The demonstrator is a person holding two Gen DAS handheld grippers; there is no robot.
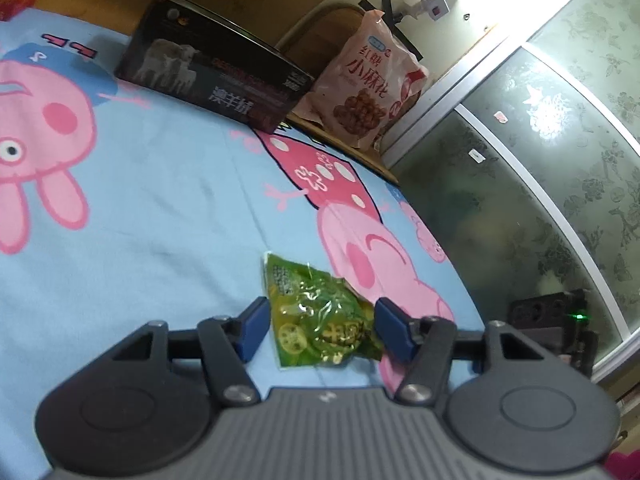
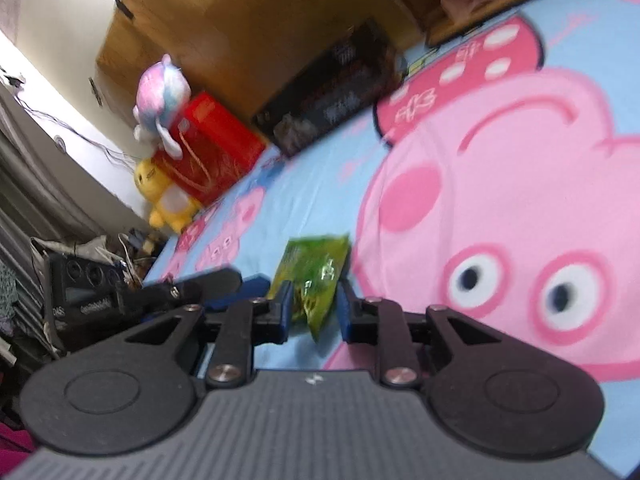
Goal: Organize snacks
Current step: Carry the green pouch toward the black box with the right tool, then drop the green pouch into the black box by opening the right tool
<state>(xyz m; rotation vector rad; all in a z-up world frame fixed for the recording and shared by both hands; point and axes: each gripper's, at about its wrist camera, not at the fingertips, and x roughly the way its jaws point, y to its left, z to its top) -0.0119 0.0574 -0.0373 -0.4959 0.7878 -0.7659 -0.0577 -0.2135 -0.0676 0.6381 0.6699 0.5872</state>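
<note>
**Both grippers at the green packet on the sheet**

I see the green packet [image 1: 320, 316] lying flat on the blue pig-print sheet [image 1: 160, 208], near edge of the bed. My left gripper [image 1: 320, 328] has its jaws spread wide, one blue pad [image 1: 252, 326] either side of the packet; the left pad is just beside it with a sliver of sheet showing, the right pad looks to touch the packet's edge. Not clamped, released.

In the right wrist view my right gripper [image 2: 314, 310] is at the same packet [image 2: 314, 280] from its other end. Jaws are partly closed, pads [image 2: 285, 308] close on both sides of the packet's near corner. View is blurred, so I cannot tell if they pinch it or just bracket it. The left gripper's blue fingers show at left of the packet there.

Far side: a dark box [image 1: 212, 76] sits on the sheet by the headboard [image 2: 240, 20]. A pink snack bag [image 1: 368, 84] stands upright just right of the box, off the sheet on a wooden ledge. Red box [image 2: 212, 144] and two plush toys [image 2: 160, 80] sit far left in the right view. Frosted glass doors [image 1: 540, 160] run along the right.
</note>
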